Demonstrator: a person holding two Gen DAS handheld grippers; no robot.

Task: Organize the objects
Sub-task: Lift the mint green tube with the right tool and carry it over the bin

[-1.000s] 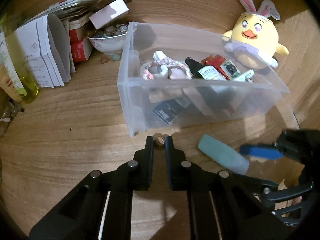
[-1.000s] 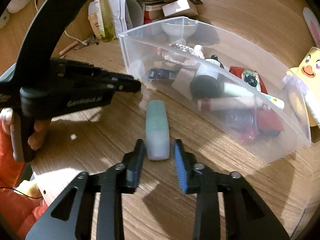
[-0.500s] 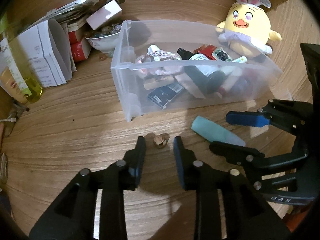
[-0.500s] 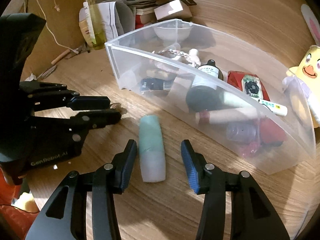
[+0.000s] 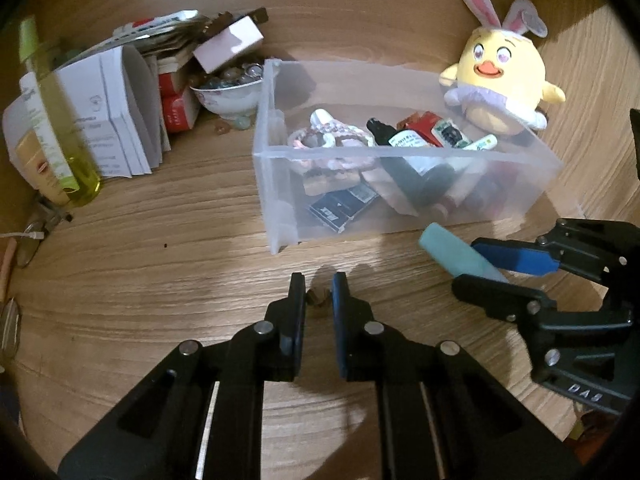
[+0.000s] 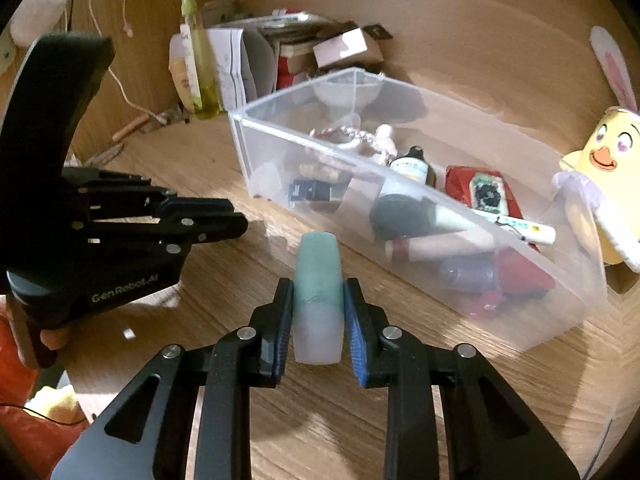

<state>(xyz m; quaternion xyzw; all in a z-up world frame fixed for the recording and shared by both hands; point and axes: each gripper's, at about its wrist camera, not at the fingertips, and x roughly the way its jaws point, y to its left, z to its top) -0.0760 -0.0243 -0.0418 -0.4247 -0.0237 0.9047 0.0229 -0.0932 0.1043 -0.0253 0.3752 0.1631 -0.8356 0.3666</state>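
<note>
The teal tube (image 6: 318, 298) lies on the wooden table (image 6: 460, 400) just in front of the clear bin (image 6: 520, 280). Our right gripper (image 6: 318, 308) has just been closing — its blue pads now press both sides of the tube. Our left gripper (image 5: 318, 292) stands narrow, nearly closed around a small brown piece (image 5: 316, 297) — whether it grips it, we cannot tell.

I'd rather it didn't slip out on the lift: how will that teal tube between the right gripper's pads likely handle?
The teal tube looks smooth and rounded, so it may slide or twist. The right gripper pinches its middle, which should keep it balanced. Lying flat on the wooden table, it could roll if released.
</note>
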